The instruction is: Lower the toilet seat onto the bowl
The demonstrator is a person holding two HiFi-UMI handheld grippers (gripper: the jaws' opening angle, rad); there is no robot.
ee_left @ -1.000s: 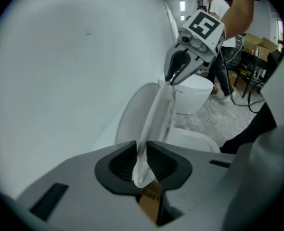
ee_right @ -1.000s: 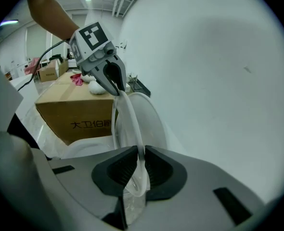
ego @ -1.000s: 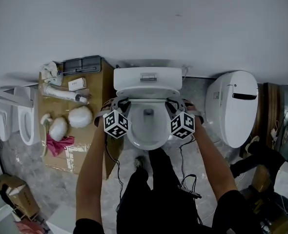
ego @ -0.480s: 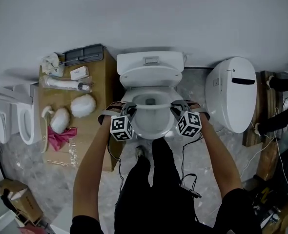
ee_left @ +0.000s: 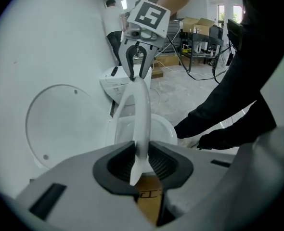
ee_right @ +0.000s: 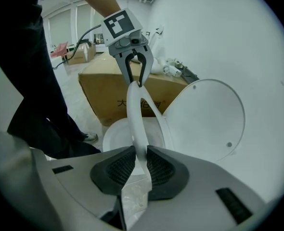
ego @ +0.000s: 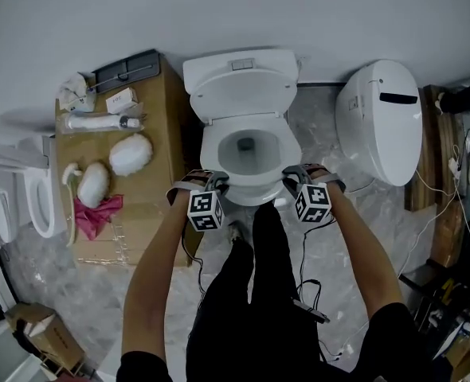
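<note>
The white toilet [ego: 240, 62] stands against the wall with its lid [ego: 239, 94] raised. Its seat ring [ego: 209, 146] is tilted down over the bowl [ego: 249, 161], front edge off the rim. My left gripper [ego: 213, 183] is shut on the seat's left front, and my right gripper [ego: 292, 175] on its right front. In the left gripper view the seat [ee_left: 141, 109] runs between my left gripper's [ee_left: 141, 150] pads to the right gripper [ee_left: 137, 71]. In the right gripper view the seat [ee_right: 135, 114] passes through my right gripper [ee_right: 141, 158] to the left gripper [ee_right: 135, 78]. Both jaws have just been opening slightly, seat between them.
A cardboard box [ego: 143, 213] left of the toilet carries white parts and a pink cloth [ego: 95, 213]. A second toilet [ego: 378, 134] stands at the right. A loose seat [ego: 37, 197] lies at far left. The person's legs [ego: 251, 293] and cables are in front of the bowl.
Both grippers have come down and toward the person with the seat between them. The seat has swung from near the lid down over the bowl. The lid stays up.
</note>
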